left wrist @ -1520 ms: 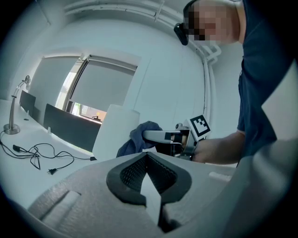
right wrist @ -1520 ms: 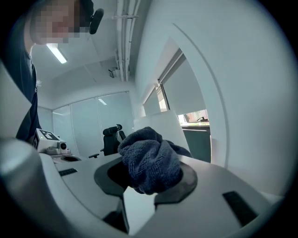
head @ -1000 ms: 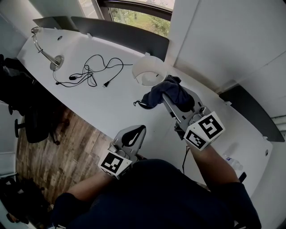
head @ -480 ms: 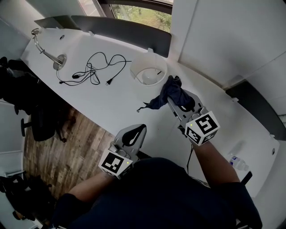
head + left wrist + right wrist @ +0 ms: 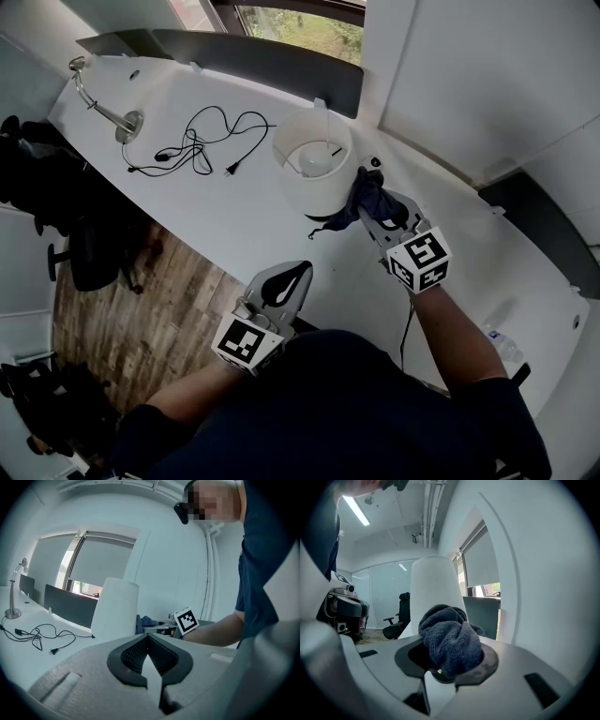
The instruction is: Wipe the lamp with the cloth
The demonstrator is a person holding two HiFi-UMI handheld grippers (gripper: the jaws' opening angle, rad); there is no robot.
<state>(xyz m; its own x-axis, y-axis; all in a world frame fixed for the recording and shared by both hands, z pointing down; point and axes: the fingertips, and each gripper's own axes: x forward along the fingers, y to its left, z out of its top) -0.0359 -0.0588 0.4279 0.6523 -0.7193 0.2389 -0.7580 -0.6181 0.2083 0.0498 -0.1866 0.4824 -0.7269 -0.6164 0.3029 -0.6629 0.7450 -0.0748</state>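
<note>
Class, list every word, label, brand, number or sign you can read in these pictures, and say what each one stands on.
No readable text anywhere.
Right cube on the right gripper: black-and-white marker squares only, no letters.
Left cube on the left gripper: the same.
Lamp and cloth: no print shows.

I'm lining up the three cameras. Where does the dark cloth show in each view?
Head view: the cloth is right of centre, clamped in the right gripper, beside the lamp shade.
Left gripper view: the cloth is mid-frame, small, just right of the lamp shade.
Right gripper view: the cloth is central, bunched in the right gripper, with the lamp shade behind.
Shared landmark: the white lamp shade.
</note>
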